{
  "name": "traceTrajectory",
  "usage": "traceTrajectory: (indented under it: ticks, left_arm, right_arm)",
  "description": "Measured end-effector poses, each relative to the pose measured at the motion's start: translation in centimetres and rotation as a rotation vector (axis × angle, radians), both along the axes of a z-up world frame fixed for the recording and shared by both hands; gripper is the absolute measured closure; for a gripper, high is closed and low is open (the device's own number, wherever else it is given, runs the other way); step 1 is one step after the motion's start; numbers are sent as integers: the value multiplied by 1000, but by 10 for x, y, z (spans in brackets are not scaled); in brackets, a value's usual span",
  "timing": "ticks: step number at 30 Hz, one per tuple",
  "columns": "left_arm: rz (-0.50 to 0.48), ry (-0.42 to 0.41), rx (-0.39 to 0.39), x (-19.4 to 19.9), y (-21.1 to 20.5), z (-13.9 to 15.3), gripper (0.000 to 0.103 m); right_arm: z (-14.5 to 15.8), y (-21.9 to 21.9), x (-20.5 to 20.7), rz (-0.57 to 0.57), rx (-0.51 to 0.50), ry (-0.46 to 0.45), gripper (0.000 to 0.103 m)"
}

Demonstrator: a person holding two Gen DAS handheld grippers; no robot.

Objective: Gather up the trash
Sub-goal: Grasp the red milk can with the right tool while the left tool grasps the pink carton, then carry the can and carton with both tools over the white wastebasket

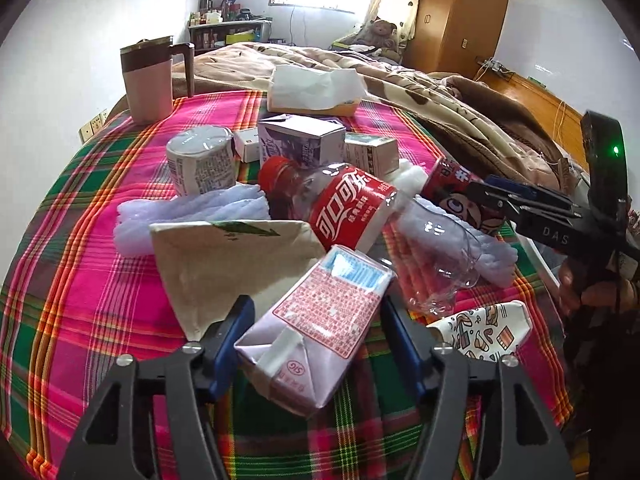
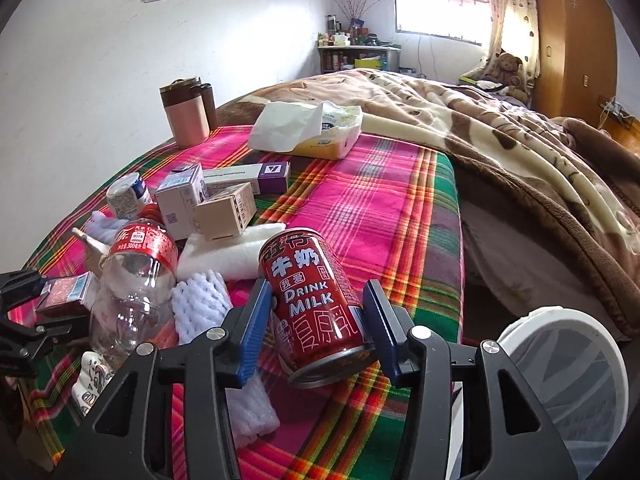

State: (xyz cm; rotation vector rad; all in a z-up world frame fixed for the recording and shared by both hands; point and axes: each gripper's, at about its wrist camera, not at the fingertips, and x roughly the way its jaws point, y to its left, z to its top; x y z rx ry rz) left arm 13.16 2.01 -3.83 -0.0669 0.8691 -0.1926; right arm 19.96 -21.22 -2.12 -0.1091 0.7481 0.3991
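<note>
Left claw [image 1: 316,320] clamped on pink-and-white milk carton [image 1: 320,320], lying on plaid cloth [image 1: 80,280] over the desk, near edge. Right claw [image 2: 316,308] clamped on red milk can [image 2: 316,300], tilted, at the cloth's right side. Empty cola bottle [image 1: 348,216] lies between them, foam netting [image 2: 200,300] beside it. White bin [image 2: 568,380] at lower right, off the desk
</note>
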Motion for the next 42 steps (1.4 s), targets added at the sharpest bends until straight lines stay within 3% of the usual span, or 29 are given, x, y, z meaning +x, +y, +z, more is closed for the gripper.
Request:
traceTrajectory:
  ticks: [6,10,15,18,21,34,42]
  left_arm:
    - [-3,16,9,2,-5,-3,39]
    - [1,22,17,5,-6,-5,39]
    - [0,23,38,6,-9,-6,40]
    - [-2,17,0,5,-8,-4,57]
    - [3,13,6,3,-8,-3,63]
    - [14,-69,-29,-20,-5,22,63]
    - [-22,-153,-28,-30,-30,50,63]
  right_arm:
    - [-5,10,13,11,-44,33,45]
    - [-11,18,14,21,-82,32,44]
    - [-10,15,13,-2,-54,49,44]
    - [-8,11,10,-42,-30,47,45]
    - [-3,6,4,-70,10,30,45]
    - [18,-3,-24,-113,90,-38,46]
    - [35,-18,-49,-153,124,-79,46]
